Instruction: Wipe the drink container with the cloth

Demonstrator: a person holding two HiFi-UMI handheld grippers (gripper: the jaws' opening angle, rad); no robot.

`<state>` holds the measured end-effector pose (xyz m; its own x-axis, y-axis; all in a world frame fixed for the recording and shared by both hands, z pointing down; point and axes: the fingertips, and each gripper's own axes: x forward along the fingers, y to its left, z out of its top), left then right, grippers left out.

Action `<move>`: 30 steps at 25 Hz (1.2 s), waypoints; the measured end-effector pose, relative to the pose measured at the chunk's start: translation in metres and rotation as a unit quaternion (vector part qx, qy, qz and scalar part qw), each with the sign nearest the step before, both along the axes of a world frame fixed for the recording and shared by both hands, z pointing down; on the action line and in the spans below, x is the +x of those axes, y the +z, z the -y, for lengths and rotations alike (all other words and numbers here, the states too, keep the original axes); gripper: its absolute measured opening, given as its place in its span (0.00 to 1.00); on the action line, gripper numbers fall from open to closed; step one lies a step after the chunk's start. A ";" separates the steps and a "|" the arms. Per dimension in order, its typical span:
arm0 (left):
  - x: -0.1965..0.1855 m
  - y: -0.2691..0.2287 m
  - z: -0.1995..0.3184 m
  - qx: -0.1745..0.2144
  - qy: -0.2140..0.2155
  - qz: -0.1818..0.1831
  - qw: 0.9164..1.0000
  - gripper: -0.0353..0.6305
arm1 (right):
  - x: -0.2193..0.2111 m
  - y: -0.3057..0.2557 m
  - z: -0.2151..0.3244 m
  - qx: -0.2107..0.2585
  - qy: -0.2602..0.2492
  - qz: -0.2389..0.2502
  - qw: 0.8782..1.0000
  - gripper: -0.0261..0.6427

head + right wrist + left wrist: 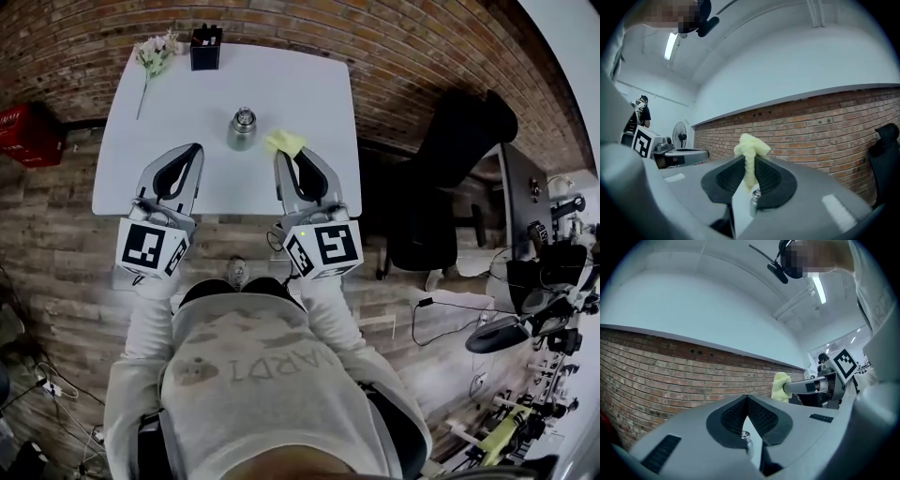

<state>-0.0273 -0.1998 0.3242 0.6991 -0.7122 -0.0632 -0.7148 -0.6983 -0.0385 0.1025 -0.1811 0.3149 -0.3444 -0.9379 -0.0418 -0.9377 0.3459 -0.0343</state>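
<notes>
While my right gripper (289,157) clamps the cloth (284,142) between its jaws, my left gripper (190,152) is closed on nothing, its pads meeting. The bottle (242,128) stands upright on the table (309,84), between my two tools and a little beyond their tips. It lies just left of the cloth, seemingly not touching, so I judge the right needs only a short leftward reach. The left could steady the bottle.
</notes>
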 end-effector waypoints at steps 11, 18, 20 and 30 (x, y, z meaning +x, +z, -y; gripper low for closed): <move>0.051 0.082 0.097 -0.086 0.022 0.064 0.994 0.05 | 0.013 0.077 0.075 -0.081 -0.054 -0.010 0.995 0.15; 0.079 0.135 0.126 -0.121 0.047 0.152 0.980 0.05 | 0.017 0.123 0.088 -0.133 -0.061 -0.014 0.989 0.15; 0.085 0.144 0.131 -0.123 0.053 0.173 0.976 0.05 | 0.017 0.133 0.090 -0.144 -0.060 -0.015 0.988 0.15; 0.097 0.179 0.150 -0.135 0.072 0.238 0.959 0.05 | 0.007 0.191 0.098 -0.192 -0.071 -0.029 0.978 0.15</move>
<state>0.0697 -0.3502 0.5034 0.6953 -0.5517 0.4605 -0.5563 -0.8189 -0.1411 0.1092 -0.2786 0.5055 -0.4632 -0.8231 0.3284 -0.8855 0.4446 -0.1347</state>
